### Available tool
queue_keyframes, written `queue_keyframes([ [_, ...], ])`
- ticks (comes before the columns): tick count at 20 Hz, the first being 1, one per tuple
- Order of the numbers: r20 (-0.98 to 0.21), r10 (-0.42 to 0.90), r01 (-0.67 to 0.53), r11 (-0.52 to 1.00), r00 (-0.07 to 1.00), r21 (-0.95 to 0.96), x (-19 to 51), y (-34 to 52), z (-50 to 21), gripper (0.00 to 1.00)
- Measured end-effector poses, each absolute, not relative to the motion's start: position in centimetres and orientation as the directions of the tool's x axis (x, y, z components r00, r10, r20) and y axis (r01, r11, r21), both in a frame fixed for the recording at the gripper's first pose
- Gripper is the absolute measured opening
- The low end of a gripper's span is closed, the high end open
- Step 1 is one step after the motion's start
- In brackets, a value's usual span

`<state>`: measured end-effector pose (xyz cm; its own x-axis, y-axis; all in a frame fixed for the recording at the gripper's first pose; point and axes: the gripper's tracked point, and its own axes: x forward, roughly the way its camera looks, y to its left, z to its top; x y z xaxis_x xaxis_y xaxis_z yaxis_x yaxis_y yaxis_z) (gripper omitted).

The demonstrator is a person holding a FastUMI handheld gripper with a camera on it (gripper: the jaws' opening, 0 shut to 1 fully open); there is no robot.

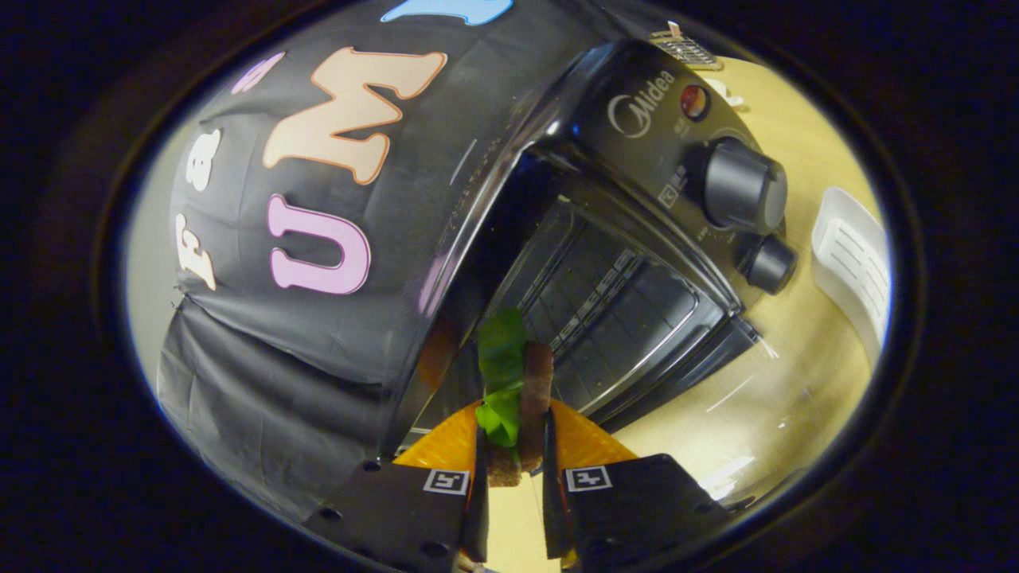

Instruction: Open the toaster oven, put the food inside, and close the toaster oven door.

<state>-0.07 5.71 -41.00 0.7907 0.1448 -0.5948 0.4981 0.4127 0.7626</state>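
My gripper [513,434] is shut on the food [517,382], a sandwich-like piece with a green leaf layer and a brown slab, pinched between both fingers and sticking out beyond them. Just ahead of the food stands the black toaster oven [629,103], seen strongly tilted. Its door [700,358] hangs open and the dark cavity with a wire rack [605,302] shows behind the food. Two round knobs [744,195] sit on the oven's control panel, beside the cavity.
The oven rests on a light wooden table [796,398]. A white slotted tray-like object [852,263] lies on the table past the knobs. A small wire rack [685,48] sits beyond the oven's top. The booth's black cloth wall [263,382] stands behind.
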Motion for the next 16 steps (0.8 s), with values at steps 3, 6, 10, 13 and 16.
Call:
queue_keyframes([
  [3,-0.621,0.099,0.509,0.48,0.778,0.714,-0.3,5.6,-41.3,0.47],
  [6,-0.655,0.069,0.531,0.526,0.752,0.664,-1.0,4.3,-41.7,0.73],
  [10,-0.662,-0.006,0.546,0.57,0.75,0.614,-1.7,1.9,-41.4,0.98],
  [13,-0.668,-0.043,0.549,0.611,0.743,0.571,-2.4,0.2,-40.8,0.98],
  [16,-0.67,-0.047,0.54,0.636,0.741,0.552,-3.4,-0.6,-40.0,0.99],
])
